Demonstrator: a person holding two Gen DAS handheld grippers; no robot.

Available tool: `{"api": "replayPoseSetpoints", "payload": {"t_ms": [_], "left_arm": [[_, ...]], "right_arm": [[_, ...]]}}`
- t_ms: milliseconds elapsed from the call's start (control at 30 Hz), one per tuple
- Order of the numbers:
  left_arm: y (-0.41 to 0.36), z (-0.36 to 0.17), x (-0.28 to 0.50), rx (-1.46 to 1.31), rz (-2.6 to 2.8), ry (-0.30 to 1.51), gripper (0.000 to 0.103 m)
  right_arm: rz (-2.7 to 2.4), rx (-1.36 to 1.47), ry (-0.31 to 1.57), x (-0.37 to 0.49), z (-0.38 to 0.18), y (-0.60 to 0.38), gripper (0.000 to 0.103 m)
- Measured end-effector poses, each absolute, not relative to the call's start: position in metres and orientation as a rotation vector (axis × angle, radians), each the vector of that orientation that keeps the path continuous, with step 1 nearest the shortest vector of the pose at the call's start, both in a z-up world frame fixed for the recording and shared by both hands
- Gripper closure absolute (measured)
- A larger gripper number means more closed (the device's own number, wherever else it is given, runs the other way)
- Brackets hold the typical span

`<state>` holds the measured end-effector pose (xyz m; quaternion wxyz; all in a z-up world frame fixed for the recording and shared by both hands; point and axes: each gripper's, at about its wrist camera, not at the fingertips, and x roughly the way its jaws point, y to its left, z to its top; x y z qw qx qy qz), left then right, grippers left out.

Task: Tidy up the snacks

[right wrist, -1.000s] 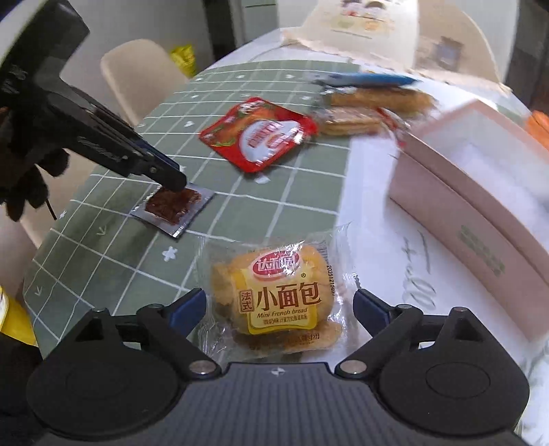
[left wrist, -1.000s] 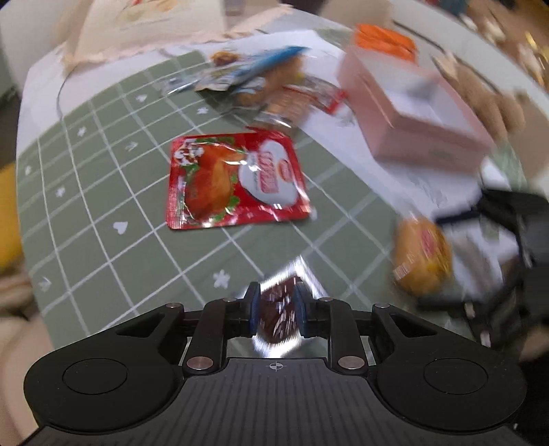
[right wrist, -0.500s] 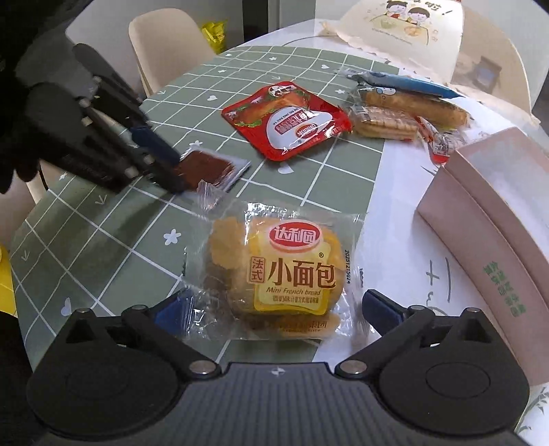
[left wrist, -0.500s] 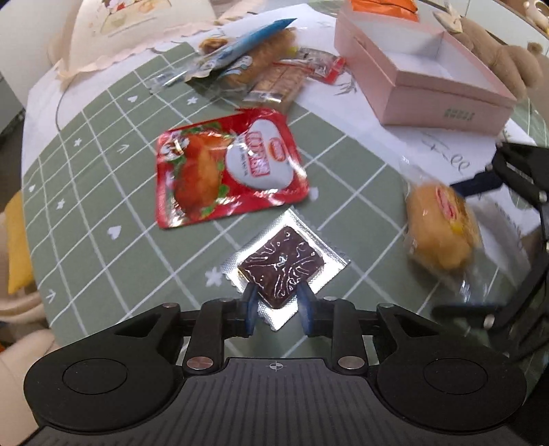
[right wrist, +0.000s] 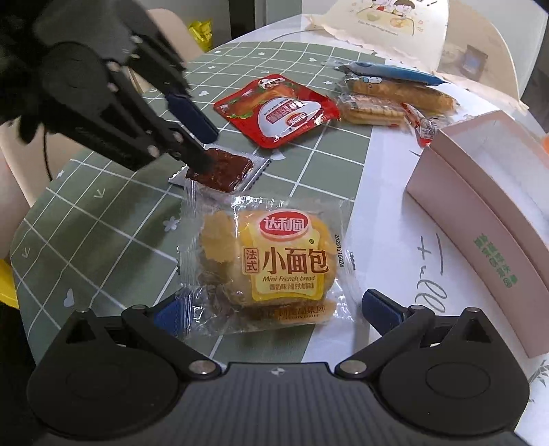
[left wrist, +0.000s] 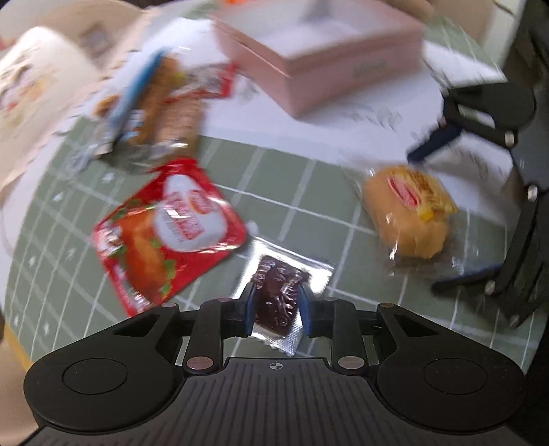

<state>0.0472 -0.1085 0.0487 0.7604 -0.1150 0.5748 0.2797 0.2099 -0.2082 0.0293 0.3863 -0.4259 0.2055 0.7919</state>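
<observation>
My left gripper (left wrist: 276,308) is shut on a small silver packet with a dark brown snack (left wrist: 279,302), held just above the green checked tablecloth; it also shows in the right wrist view (right wrist: 223,169). My right gripper (right wrist: 274,307) is open, its fingers either side of a wrapped mini French bread (right wrist: 274,264) lying on the cloth, also seen in the left wrist view (left wrist: 411,209). A red chicken-snack pouch (right wrist: 278,109) lies beyond. The open pink box (right wrist: 487,192) stands at the right.
Several more wrapped snacks, a blue-wrapped roll (right wrist: 394,77) and biscuits (right wrist: 370,109), lie at the far side. A printed paper bag (right wrist: 394,24) stands behind them. A chair (right wrist: 171,34) is at the table's left edge.
My left gripper has lifted and swung with the dark packet, turning toward the pink box. My right gripper has crept closer around the bread, still open.
</observation>
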Motion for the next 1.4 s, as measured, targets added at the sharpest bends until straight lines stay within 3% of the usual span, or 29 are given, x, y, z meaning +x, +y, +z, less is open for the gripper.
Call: {"api": "replayPoseSetpoints", "payload": {"t_ms": [100, 233, 633, 700, 867, 933, 1067, 1400], "left_arm": [[-0.109, 0.048, 0.054, -0.203, 0.551, 1.287, 0.073], [-0.104, 0.048, 0.055, -0.229, 0.496, 1.282, 0.061], [-0.064, 0.046, 0.049, -0.337, 0.694, 1.165, 0.062], [-0.063, 0.046, 0.049, -0.385, 0.715, 1.15, 0.058], [-0.082, 0.041, 0.059, -0.389, 0.697, 1.151, 0.027], [-0.088, 0.041, 0.058, -0.439, 0.664, 1.12, 0.022], [-0.092, 0.049, 0.044, -0.53, 0.637, 1.025, 0.033], [-0.078, 0.039, 0.045, -0.387, 0.69, 1.106, 0.032]], "right_arm": [[2.008, -1.074, 0.527, 0.211, 0.029, -0.213, 0.0], [1.995, -1.055, 0.53, 0.212, 0.029, -0.216, 0.0], [1.948, -0.99, 0.541, 0.214, 0.028, -0.226, 0.0], [1.944, -0.991, 0.543, 0.213, 0.028, -0.227, 0.0], [1.954, -1.027, 0.548, 0.216, 0.029, -0.226, 0.0], [1.944, -1.036, 0.548, 0.223, 0.03, -0.225, 0.0], [1.863, -1.005, 0.553, 0.247, 0.038, -0.224, 0.007], [1.826, -0.709, 0.837, 0.29, 0.07, -0.237, 0.007]]}}
